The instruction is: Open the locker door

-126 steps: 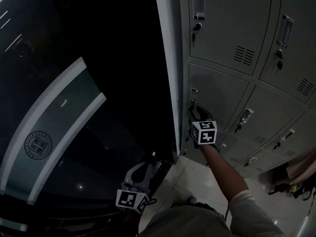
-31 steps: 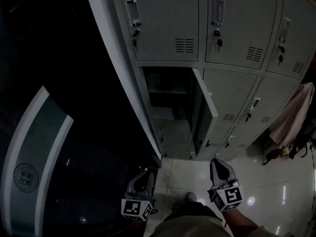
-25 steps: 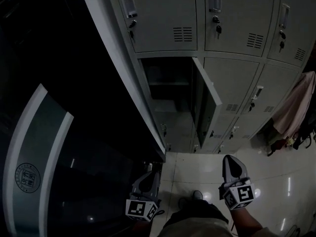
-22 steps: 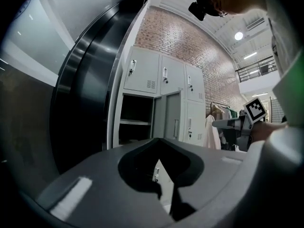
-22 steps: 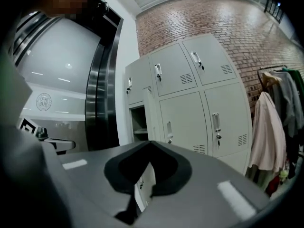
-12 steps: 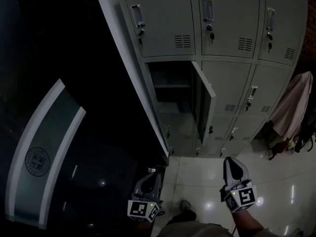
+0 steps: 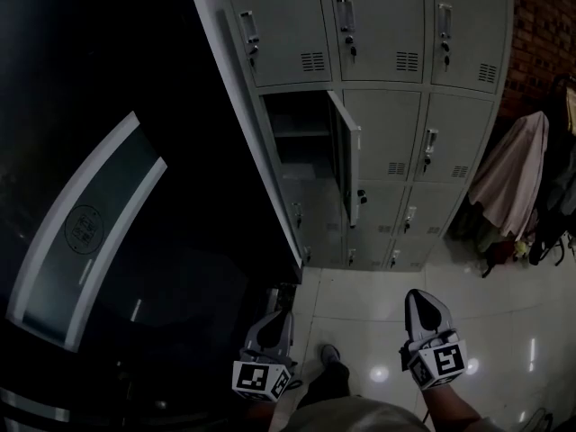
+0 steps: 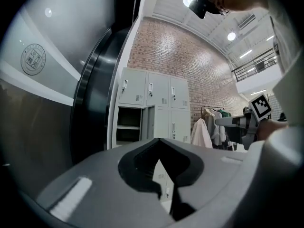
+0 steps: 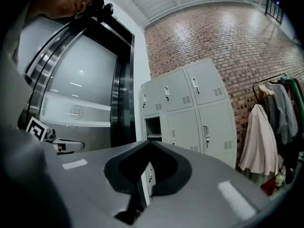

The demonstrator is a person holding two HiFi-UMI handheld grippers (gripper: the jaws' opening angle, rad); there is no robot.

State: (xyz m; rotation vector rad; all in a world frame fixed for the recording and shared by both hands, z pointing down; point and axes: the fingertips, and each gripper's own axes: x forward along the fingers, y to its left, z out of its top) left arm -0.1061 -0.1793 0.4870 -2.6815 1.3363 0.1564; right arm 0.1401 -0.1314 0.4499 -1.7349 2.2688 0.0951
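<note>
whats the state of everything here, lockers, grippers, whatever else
left gripper, shut, holding nothing
right gripper, shut, holding nothing
left locker door in the middle row, swung open
other locker doors, all shut
coat, hanging to the right of the lockers

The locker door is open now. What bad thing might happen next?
The open door sticks out from the lockers, so someone walking past might bump its edge. The left gripper and right gripper are shut, empty and well away from it, so nothing stops it swinging shut.
</note>
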